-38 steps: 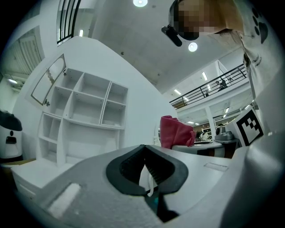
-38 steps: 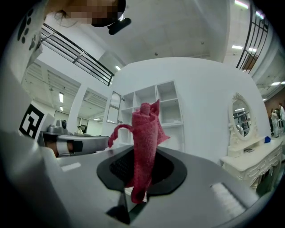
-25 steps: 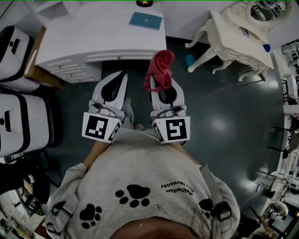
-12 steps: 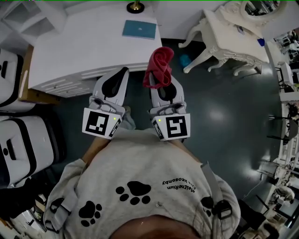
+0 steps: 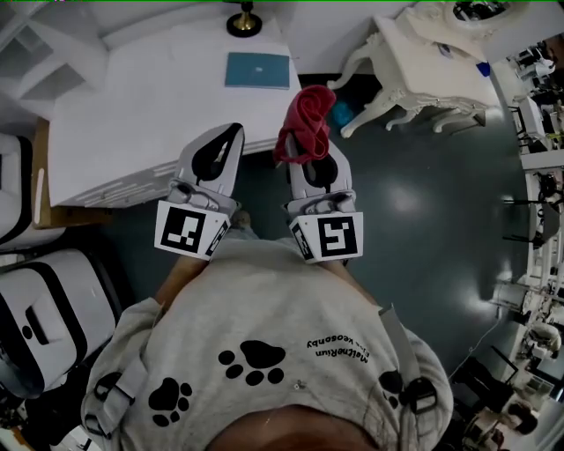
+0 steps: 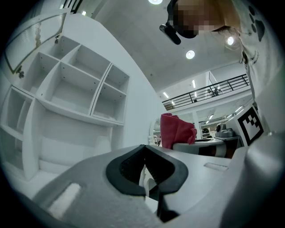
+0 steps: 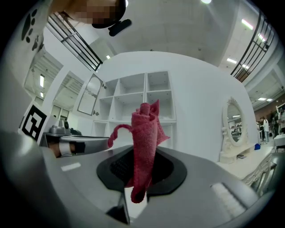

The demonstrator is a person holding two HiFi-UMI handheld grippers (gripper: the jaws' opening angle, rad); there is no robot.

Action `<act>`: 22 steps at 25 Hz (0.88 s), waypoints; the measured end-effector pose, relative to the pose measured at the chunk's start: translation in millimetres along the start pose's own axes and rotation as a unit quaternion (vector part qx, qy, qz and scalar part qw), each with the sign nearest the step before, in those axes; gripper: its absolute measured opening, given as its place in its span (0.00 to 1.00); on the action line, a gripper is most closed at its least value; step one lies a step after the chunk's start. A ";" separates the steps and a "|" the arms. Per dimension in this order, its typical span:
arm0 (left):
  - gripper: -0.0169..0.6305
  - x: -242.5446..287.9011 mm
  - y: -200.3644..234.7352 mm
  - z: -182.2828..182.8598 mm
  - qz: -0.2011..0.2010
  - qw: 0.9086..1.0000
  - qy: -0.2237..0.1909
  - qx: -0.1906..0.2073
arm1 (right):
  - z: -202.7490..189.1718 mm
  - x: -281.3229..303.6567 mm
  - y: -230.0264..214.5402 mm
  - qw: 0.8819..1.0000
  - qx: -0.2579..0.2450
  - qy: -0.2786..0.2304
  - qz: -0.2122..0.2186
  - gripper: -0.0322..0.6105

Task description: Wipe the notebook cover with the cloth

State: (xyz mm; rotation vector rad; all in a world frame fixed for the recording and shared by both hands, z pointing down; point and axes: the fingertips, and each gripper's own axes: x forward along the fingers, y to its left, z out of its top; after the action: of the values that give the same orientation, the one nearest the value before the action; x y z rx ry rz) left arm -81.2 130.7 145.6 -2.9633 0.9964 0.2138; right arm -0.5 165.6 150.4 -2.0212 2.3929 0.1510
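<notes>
A teal notebook (image 5: pixel 256 70) lies flat at the far side of a white desk (image 5: pixel 132 114). My right gripper (image 5: pixel 308 151) is shut on a red cloth (image 5: pixel 306 123), which stands up bunched from its jaws just off the desk's right front corner, short of the notebook. In the right gripper view the cloth (image 7: pixel 144 142) is pinched between the dark pads. My left gripper (image 5: pixel 220 148) is shut with nothing in it, its tip over the desk's front edge. From the left gripper view (image 6: pixel 144 148) the cloth (image 6: pixel 176 131) shows to the right.
A dark lamp base (image 5: pixel 241 19) stands behind the notebook. A white ornate vanity table (image 5: pixel 432 62) is to the right, with a blue object (image 5: pixel 339 110) on the floor under it. White and black cases (image 5: pixel 53 326) sit at the left. White shelves (image 7: pixel 142 100) rise ahead.
The desk and notebook have come closer and lower in the head view. Both grippers have advanced toward the desk, the cloth still held in the right one.
</notes>
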 end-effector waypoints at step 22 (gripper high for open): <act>0.02 46.6 49.4 -27.2 0.001 1.000 0.019 -0.017 | -12.2 67.2 -25.5 1.000 -0.006 0.006 -0.009 0.15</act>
State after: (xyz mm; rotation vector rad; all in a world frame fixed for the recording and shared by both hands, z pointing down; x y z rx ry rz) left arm -70.8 61.9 168.2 -3.0080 1.0106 0.1775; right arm 14.0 94.4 156.3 -2.0533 2.3868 0.1548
